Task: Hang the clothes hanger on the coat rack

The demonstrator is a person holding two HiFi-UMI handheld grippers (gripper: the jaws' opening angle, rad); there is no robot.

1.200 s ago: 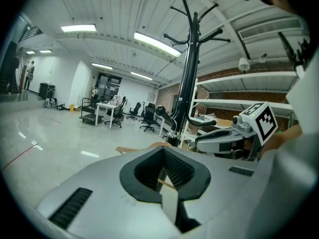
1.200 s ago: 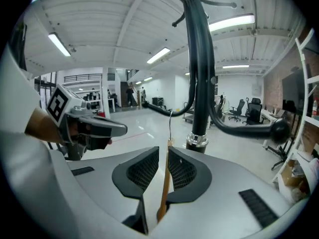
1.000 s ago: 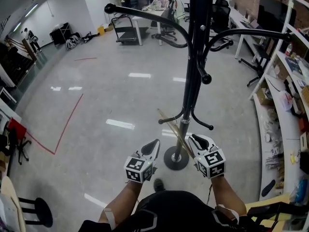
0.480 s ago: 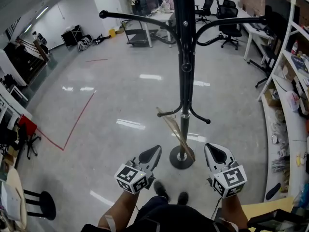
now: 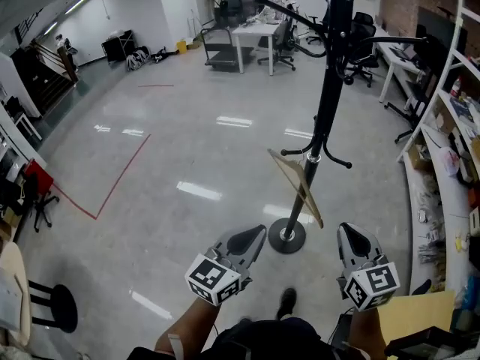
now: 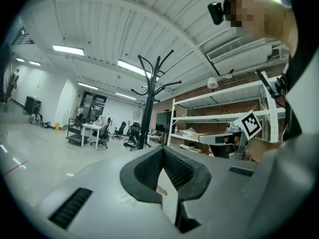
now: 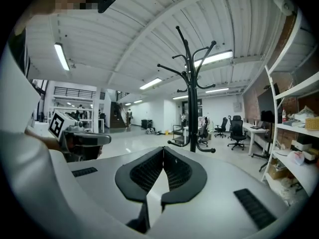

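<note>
Left gripper [image 5: 257, 233] and right gripper [image 5: 346, 229], same build: light grey moulded shells tapering to rounded noses, black ribbed pads [image 7: 149, 172] lining the jaws, and a black slotted vent [image 6: 70, 208] set into each side of the shell. Each carries a white cube with black square markers at the rear: left cube [image 5: 214, 278], right cube [image 5: 373, 286]. Person wears a black top [image 5: 259, 341] with thin pale lines, a pale band [image 5: 171, 343] on the left forearm, and a dark shoe [image 5: 287, 300].
</note>
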